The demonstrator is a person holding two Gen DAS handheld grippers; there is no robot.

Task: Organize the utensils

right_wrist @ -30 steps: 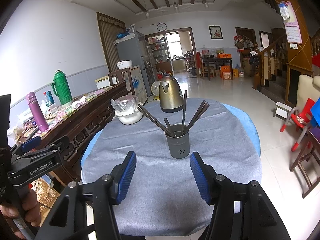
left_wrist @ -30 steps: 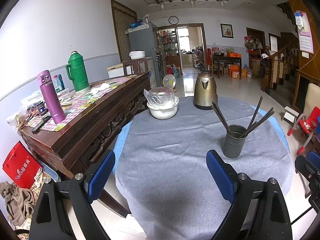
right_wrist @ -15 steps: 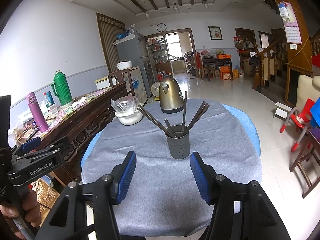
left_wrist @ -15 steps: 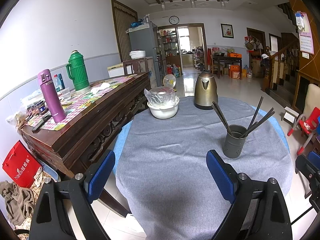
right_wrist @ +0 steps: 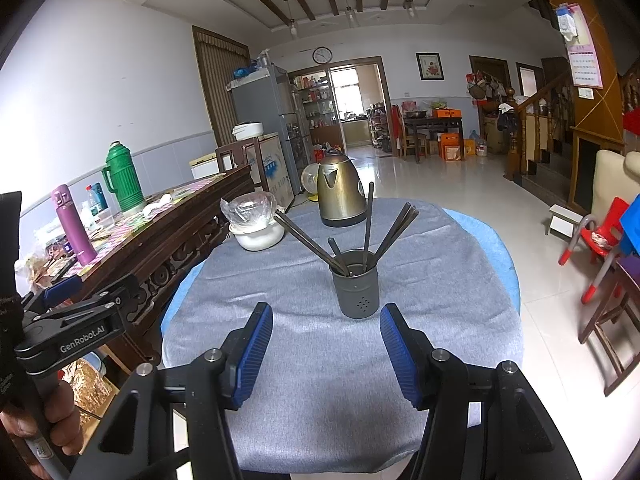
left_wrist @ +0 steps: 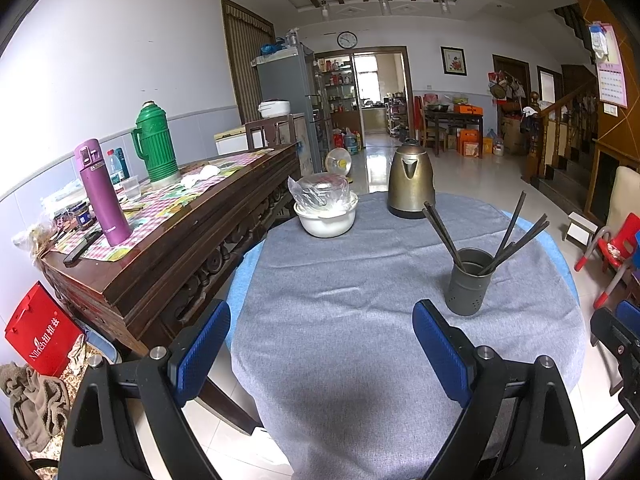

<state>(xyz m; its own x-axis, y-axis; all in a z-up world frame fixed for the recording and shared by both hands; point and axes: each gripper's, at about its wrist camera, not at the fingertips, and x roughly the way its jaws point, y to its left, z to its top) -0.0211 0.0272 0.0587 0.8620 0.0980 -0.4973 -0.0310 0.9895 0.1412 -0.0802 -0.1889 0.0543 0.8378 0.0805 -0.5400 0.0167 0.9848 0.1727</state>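
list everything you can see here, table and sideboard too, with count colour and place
utensil holder: 1, dark grey, on round table nearest the grippers
chopsticks: several, dark, standing in the holder
kettle: 1, brass-coloured, far side of table
bowl: 1, white, plastic-covered dish on top, left of kettle
tablecloth: 1, grey, over table
green thermos: 1, on sideboard
purple flask: 1, on sideboard
red bag: 1, on floor by sideboard
left gripper: open, empty
right gripper: open, empty

My pads (right_wrist: 256,344) blue; holder (right_wrist: 356,288) dark grey, chopsticks (right_wrist: 368,216) dark; cloth (right_wrist: 320,380) grey; kettle (right_wrist: 340,196) brass; thermos (right_wrist: 122,180) green.
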